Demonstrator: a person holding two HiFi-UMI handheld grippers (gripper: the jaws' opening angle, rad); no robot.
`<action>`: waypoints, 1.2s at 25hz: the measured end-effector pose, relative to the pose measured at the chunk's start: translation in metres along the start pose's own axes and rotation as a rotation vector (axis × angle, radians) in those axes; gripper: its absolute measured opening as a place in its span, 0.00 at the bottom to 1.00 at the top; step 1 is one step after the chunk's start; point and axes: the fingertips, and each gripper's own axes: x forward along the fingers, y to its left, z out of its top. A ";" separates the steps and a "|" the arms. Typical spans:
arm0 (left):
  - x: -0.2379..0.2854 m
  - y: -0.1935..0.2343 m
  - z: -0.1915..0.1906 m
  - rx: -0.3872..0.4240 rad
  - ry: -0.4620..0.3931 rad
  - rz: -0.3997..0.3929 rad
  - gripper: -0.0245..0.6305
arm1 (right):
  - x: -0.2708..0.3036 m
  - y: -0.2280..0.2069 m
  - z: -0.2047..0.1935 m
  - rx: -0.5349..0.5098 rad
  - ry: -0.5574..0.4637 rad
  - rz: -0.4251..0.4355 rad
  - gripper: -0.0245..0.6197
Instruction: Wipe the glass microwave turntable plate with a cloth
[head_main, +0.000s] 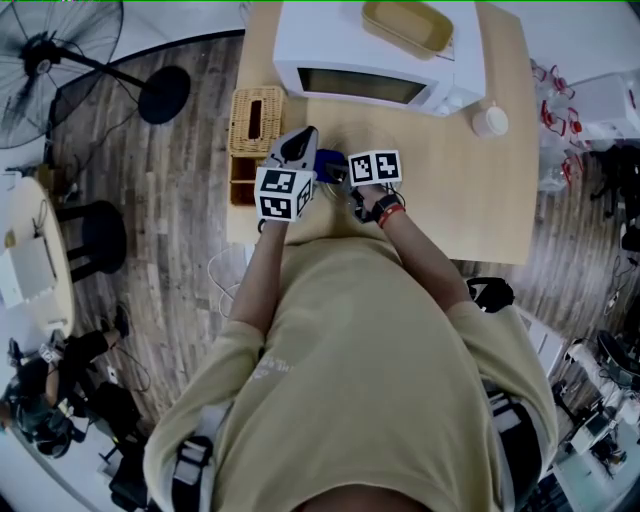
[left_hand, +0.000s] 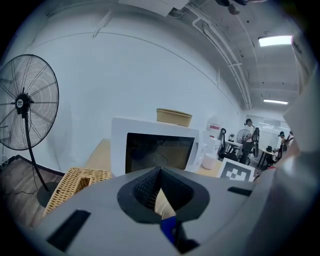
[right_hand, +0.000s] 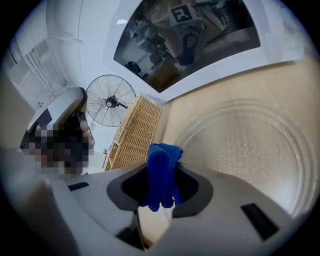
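Observation:
The round glass turntable plate (right_hand: 250, 150) lies on the light wooden table (head_main: 470, 200) in front of the white microwave (head_main: 365, 60). My right gripper (right_hand: 161, 167) is shut on a folded blue cloth (right_hand: 161, 175), which sticks out just past the plate's near rim. In the head view the cloth (head_main: 326, 164) shows between the two marker cubes, and the plate is mostly hidden under them. My left gripper (left_hand: 160, 175) points level at the microwave door (left_hand: 157, 152). Its jaws meet at the tips, and I see nothing held between them.
A wicker basket (head_main: 257, 120) stands left of the grippers beside the microwave. A beige tray (head_main: 408, 25) rests on top of the microwave. A small white cup (head_main: 490, 120) sits at the right. A floor fan (head_main: 50, 60) and a stool (head_main: 95, 235) stand left of the table.

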 end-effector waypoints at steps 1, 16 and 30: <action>-0.001 0.000 0.000 -0.005 -0.001 0.002 0.07 | 0.003 0.002 0.000 -0.002 0.000 0.000 0.23; -0.002 0.001 -0.014 0.006 0.031 -0.008 0.07 | 0.016 -0.015 0.000 -0.042 0.011 -0.101 0.25; -0.001 -0.005 -0.020 0.012 0.045 -0.022 0.07 | -0.004 -0.036 0.002 -0.039 -0.004 -0.146 0.25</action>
